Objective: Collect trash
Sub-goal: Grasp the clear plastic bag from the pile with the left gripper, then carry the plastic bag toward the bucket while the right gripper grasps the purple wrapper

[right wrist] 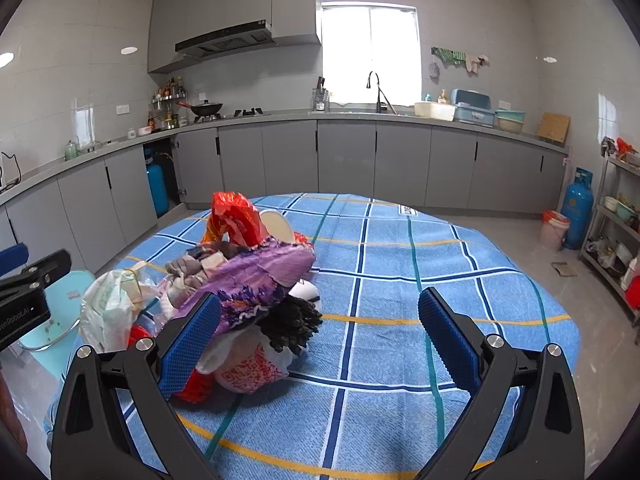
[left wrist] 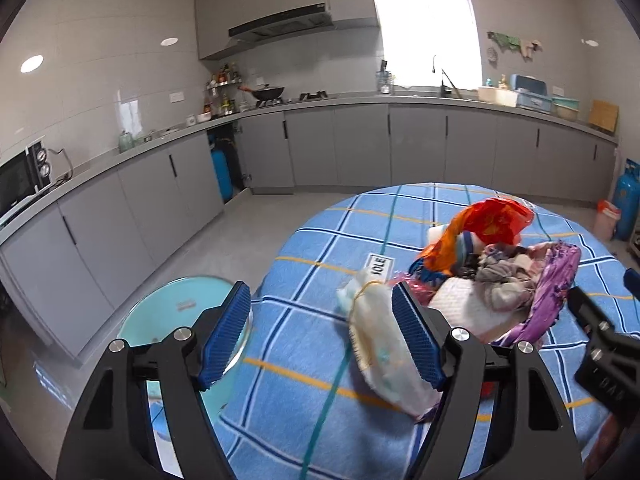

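The trash pile [right wrist: 244, 296] lies on the table [right wrist: 440, 280]. The left gripper [left wrist: 320, 336] and right gripper [right wrist: 320, 340] both hover wide open, holding nothing.

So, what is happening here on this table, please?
A person is collecting trash on a table with a blue checked cloth, with one hand-held gripper in each hand. The left hand-held gripper is open, with a white tied bag lying partly between its fingers. The right hand-held gripper is also open, at the edge of the trash pile, beside a purple bag. Neither has grasped anything yet. A red bag sticks up behind.
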